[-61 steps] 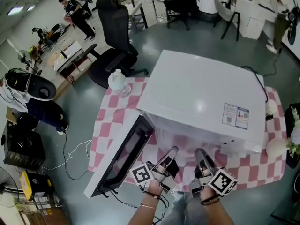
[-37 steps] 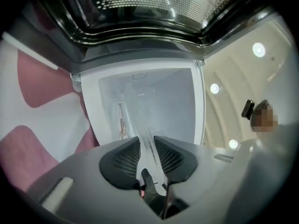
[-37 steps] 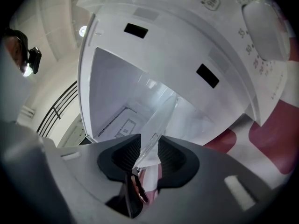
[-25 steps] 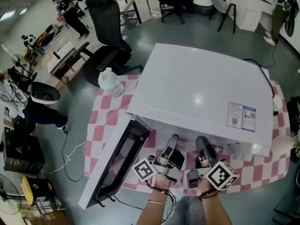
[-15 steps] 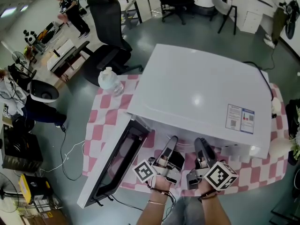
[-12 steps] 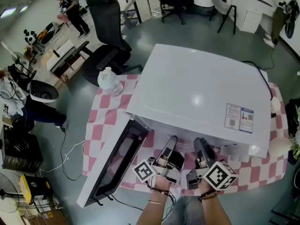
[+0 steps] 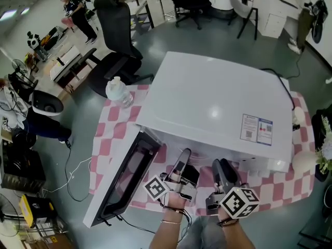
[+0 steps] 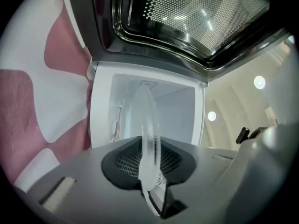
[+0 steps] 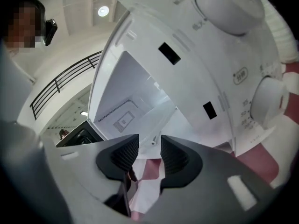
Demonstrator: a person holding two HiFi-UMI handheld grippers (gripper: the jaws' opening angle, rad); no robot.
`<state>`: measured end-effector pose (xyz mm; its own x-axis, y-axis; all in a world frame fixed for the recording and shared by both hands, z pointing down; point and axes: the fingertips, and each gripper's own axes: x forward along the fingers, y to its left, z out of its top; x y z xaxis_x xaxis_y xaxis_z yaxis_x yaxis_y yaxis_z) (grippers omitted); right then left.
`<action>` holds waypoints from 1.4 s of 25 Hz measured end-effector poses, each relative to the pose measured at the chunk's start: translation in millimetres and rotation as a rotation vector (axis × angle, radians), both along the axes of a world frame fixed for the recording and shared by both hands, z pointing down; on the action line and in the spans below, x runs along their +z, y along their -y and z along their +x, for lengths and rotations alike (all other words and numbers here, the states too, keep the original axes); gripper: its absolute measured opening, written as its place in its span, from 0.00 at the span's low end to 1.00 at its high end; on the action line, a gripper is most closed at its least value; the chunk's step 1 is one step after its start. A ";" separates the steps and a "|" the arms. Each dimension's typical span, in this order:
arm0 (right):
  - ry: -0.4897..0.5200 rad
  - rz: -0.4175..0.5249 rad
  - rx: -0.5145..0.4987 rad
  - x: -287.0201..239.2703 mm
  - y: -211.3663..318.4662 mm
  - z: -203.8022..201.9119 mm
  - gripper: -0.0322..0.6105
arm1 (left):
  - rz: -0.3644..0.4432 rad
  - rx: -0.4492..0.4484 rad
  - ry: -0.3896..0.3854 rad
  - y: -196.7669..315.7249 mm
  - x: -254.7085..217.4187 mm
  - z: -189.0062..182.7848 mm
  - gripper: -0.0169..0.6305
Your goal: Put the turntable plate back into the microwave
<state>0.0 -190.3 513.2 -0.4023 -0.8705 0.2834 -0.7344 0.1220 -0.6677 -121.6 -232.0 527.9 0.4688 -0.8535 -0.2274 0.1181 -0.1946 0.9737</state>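
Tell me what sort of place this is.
Likely an open office or lab, not a kitchen: black office chairs and work desks surround the microwave, which sits on a checkered tablecloth.

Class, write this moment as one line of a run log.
left gripper: shut on turntable plate rim | right gripper: jaws opening, nothing between | microwave: door open

your head view was evenly lit from overhead, with a soft glare spot on the microwave top and bent, dim corners. both gripper views were round fisheye frames ringed in black. ceiling lights glowed at the right of the left one, where the glass plate close to the lens was blurred.
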 end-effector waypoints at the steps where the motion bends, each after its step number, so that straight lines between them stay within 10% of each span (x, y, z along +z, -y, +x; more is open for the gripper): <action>1: -0.014 0.001 -0.005 -0.8 -3.5 0.2 0.25 | 0.003 -0.006 -0.002 0.6 -1.1 -1.3 0.12; 20: -0.354 -0.132 -0.087 33.4 -70.9 9.6 0.13 | -0.018 -0.037 0.028 16.3 -3.7 9.4 0.13; 35: -0.375 -0.156 -0.098 38.1 -79.9 24.7 0.07 | -0.062 -0.039 0.070 29.6 3.7 16.8 0.13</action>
